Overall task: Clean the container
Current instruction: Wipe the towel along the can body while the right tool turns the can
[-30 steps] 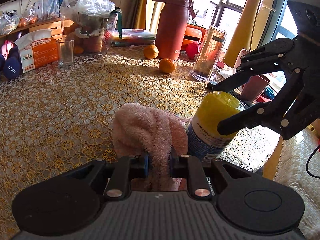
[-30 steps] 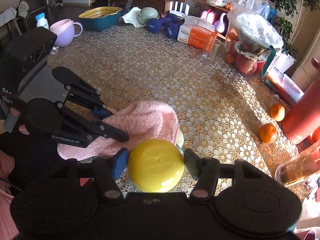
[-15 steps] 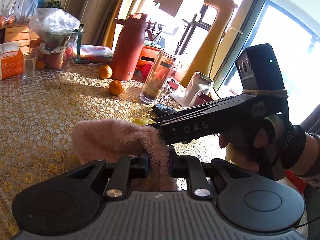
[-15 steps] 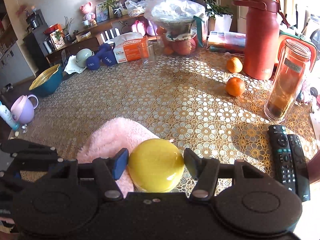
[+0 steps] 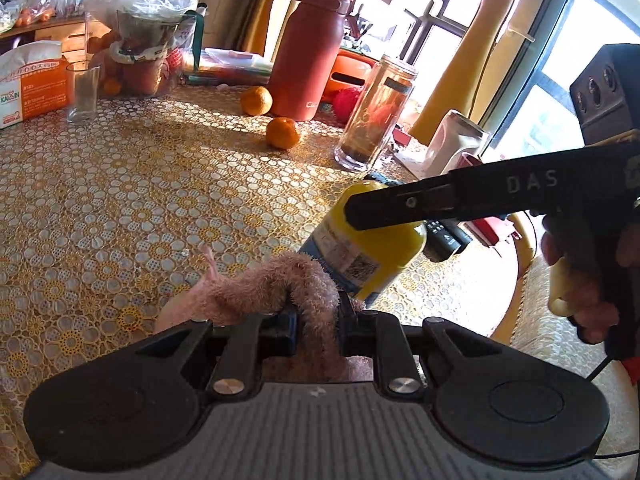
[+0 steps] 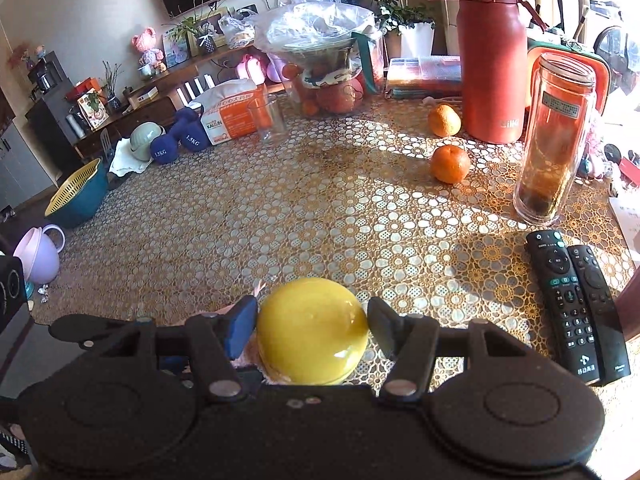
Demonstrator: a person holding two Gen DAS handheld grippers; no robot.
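Observation:
A yellow container [image 5: 372, 252] with a blue and white label leans tilted above the table, and my right gripper [image 6: 312, 318] is shut on its yellow cap [image 6: 312, 340]. From the left wrist view the right gripper's black finger [image 5: 404, 208] lies across the cap. My left gripper [image 5: 318, 320] is shut on a pink fluffy cloth [image 5: 272, 292], which sits just below and left of the container's lower end. A sliver of the cloth [image 6: 248, 356] peeks out beside the cap in the right wrist view. Whether cloth and container touch is hidden.
On the lace tablecloth [image 5: 140, 200] lie two oranges [image 5: 283, 132], a red jug [image 5: 310, 52], a tall glass jar [image 5: 374, 120], a small glass [image 5: 82, 92], a tissue box [image 5: 32, 84] and two remotes [image 6: 576, 304]. A person's hand [image 5: 580, 276] holds the right gripper.
The pink cloth has dropped lower and flatter toward my left gripper. The container has tilted over, so more of its labelled side now shows past the right gripper.

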